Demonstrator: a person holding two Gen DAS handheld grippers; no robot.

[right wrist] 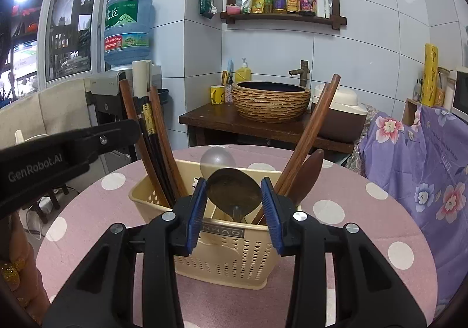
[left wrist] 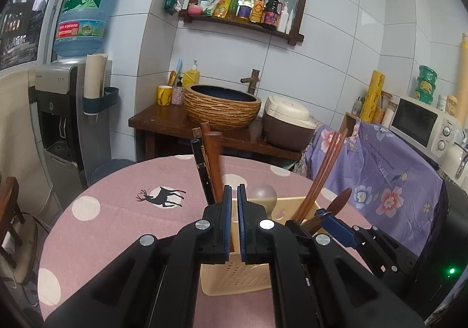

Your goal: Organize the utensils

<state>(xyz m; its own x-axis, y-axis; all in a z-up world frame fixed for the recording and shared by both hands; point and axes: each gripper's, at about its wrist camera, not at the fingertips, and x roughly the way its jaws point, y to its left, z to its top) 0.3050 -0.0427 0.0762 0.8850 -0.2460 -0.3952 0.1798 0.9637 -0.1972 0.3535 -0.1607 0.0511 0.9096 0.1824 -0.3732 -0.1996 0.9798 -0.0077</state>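
Note:
A beige perforated utensil basket [right wrist: 234, 252] stands on the pink dotted table [right wrist: 336, 243]; it also shows in the left wrist view [left wrist: 234, 281]. Dark and wooden chopsticks [right wrist: 152, 146] lean in its left compartment, wooden chopsticks [right wrist: 313, 135] and a wooden spoon [right wrist: 307, 176] lean at its right. My right gripper [right wrist: 233, 186] is open, its pads on either side of a dark metal spoon [right wrist: 234, 190] that stands bowl up in the basket. A silvery spoon bowl [right wrist: 218, 160] shows behind it. My left gripper [left wrist: 234, 190] is shut and empty just above the basket's near rim.
A water dispenser [left wrist: 58, 123] stands left of the table. Behind it is a wooden counter with a woven-look basin [left wrist: 222, 107] and a rice cooker [left wrist: 288, 123]. A purple flowered cloth [left wrist: 380, 167] covers furniture at the right, with a microwave [left wrist: 424, 126] on it.

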